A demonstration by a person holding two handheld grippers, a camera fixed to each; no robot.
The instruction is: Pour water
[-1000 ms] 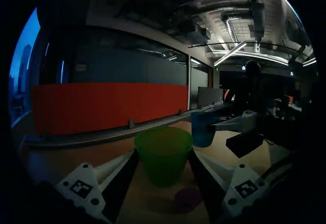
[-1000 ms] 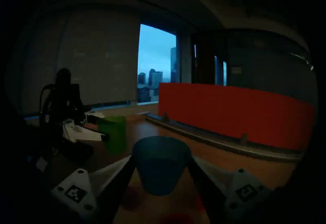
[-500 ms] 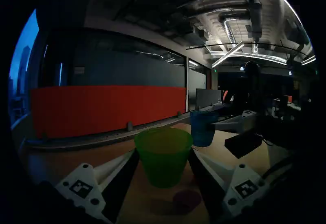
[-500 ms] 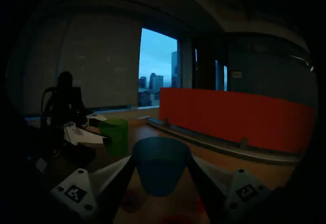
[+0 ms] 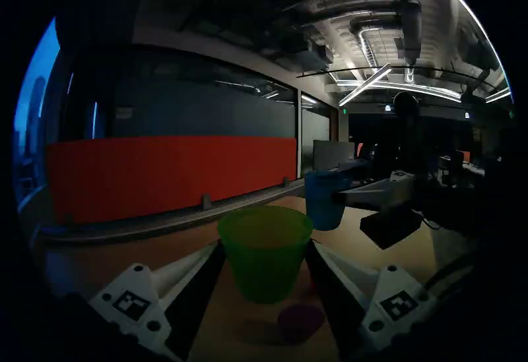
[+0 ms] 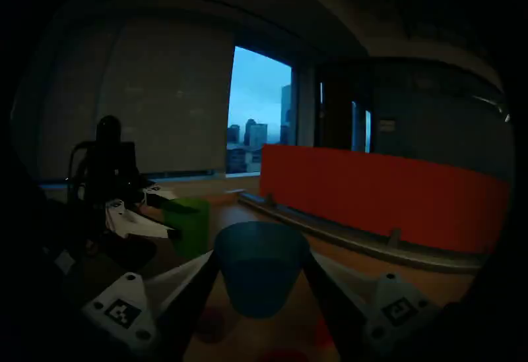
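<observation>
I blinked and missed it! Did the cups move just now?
A little: the blue cup and the green cup drifted slightly closer together. The right claw still grips the blue one, the left claw the green one, both upright; no pouring yet.

My left jaws and right jaws are white with black-and-white square tags, holding a green cup and a blue cup, over a tan desk before a red partition.
</observation>
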